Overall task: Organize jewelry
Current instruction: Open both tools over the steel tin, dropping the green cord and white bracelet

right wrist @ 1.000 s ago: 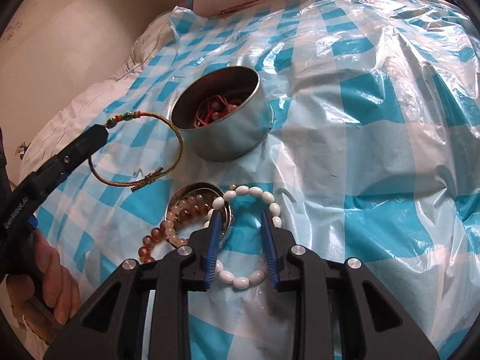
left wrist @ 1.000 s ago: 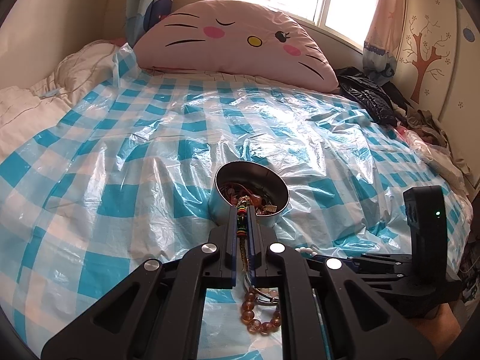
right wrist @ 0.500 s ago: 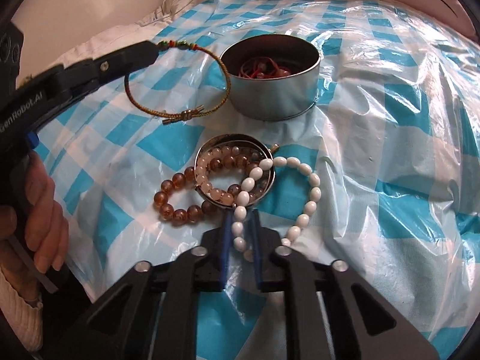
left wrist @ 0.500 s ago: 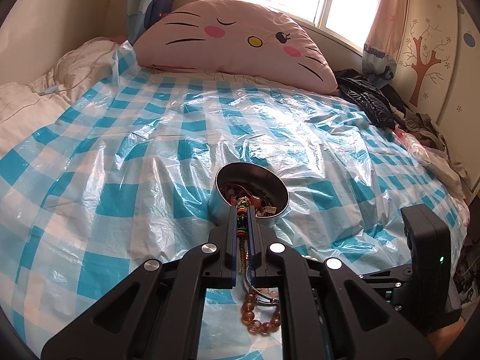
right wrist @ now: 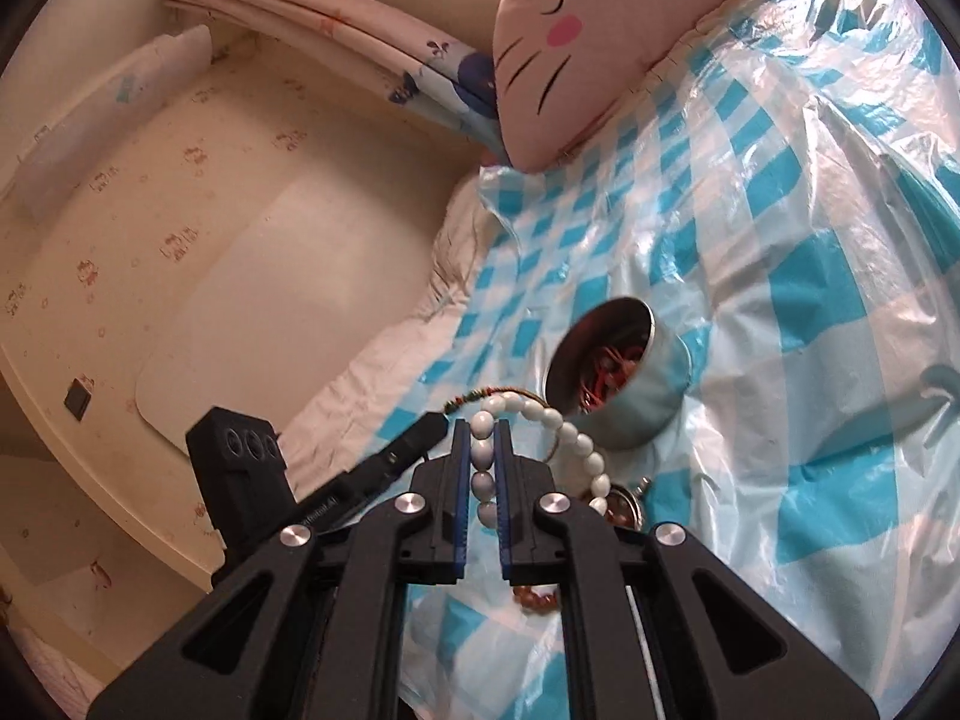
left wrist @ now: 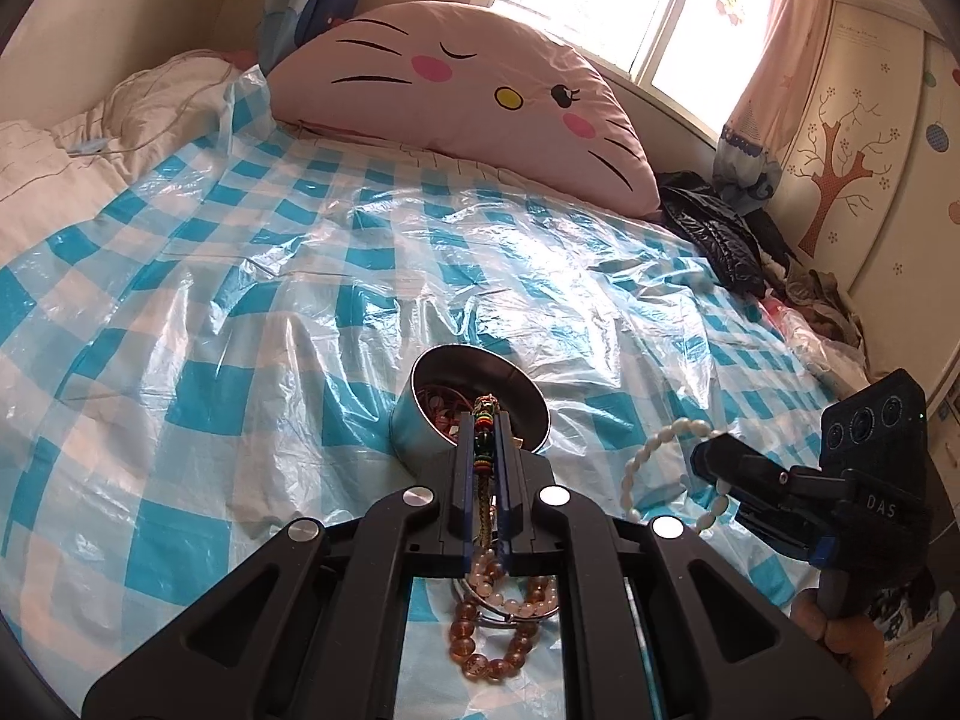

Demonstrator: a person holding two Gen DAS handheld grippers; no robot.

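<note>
My left gripper (left wrist: 485,420) is shut on a braided cord bracelet (left wrist: 483,438) with green and red beads, held just in front of the round metal tin (left wrist: 474,414) that holds red jewelry. My right gripper (right wrist: 480,438) is shut on a white bead bracelet (right wrist: 540,420), lifted off the bed; the bracelet also shows in the left wrist view (left wrist: 654,456), hanging from the right gripper (left wrist: 711,456). An amber bead bracelet (left wrist: 492,642), a pale bead bracelet (left wrist: 510,594) and a metal bangle lie on the sheet beneath my left gripper. The tin (right wrist: 624,378) appears tilted in the right wrist view.
The bed is covered by a blue-and-white checked plastic sheet (left wrist: 240,312). A pink cat-face pillow (left wrist: 456,90) lies at the head. Dark clothes (left wrist: 720,234) are piled at the right edge. A wall (right wrist: 210,210) borders the bed's left side.
My right gripper has lifted the white bead bracelet off the sheet and swung up and tilted. My left gripper has held almost still with the cord bracelet by the tin.
</note>
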